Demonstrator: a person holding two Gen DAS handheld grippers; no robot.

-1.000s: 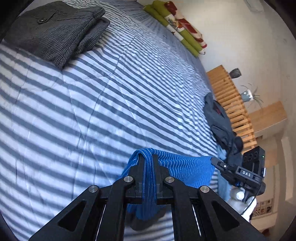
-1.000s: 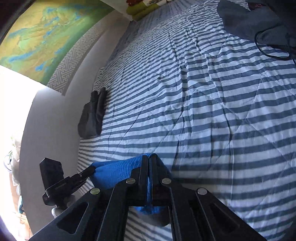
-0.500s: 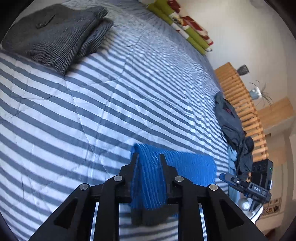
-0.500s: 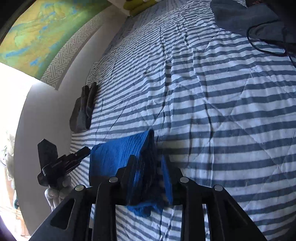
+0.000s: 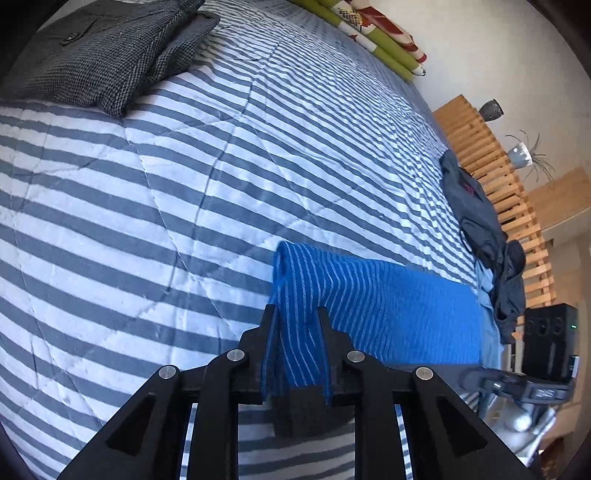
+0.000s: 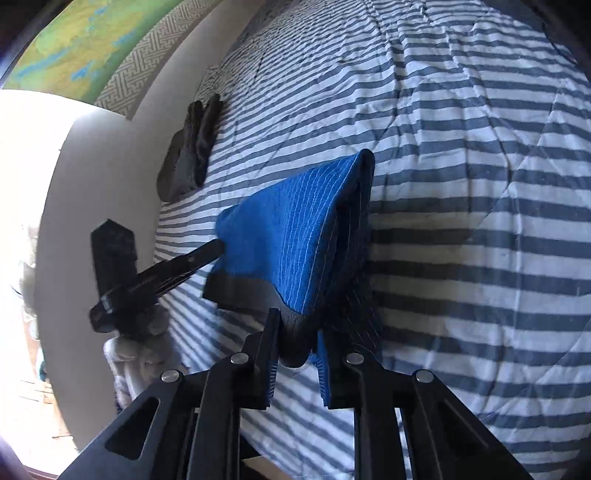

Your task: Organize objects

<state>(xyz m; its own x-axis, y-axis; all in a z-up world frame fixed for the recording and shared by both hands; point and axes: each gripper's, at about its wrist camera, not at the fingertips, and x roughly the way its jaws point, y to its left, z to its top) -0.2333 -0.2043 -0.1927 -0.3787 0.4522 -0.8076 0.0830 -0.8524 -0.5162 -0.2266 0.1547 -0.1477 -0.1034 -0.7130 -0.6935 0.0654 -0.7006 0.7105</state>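
Observation:
A blue striped garment (image 5: 388,306) with a dark band lies folded near the front edge of the striped bedspread (image 5: 184,184). My left gripper (image 5: 295,310) is shut on its left end, a thick fold filling the gap between the fingers. In the right wrist view the garment (image 6: 288,229) rises like a tent above its shadow. My right gripper (image 6: 297,317) has the dark band and a blue edge between its fingers, and its jaws are closing on them. The left gripper (image 6: 207,251) meets the garment's far corner there. The right gripper (image 5: 480,373) shows low at the right.
A folded grey garment (image 5: 99,48) lies at the far left of the bed. Dark clothes (image 5: 480,221) are heaped at the right edge beside a slatted wooden bench (image 5: 491,147). Green pillows (image 5: 369,29) lie at the head. A wall (image 6: 92,155) borders the bed's left.
Both grippers went from a tight pinch to wider jaws with a thicker fold of the garment between them. The right gripper shifted, and the garment now stands up more on that side.

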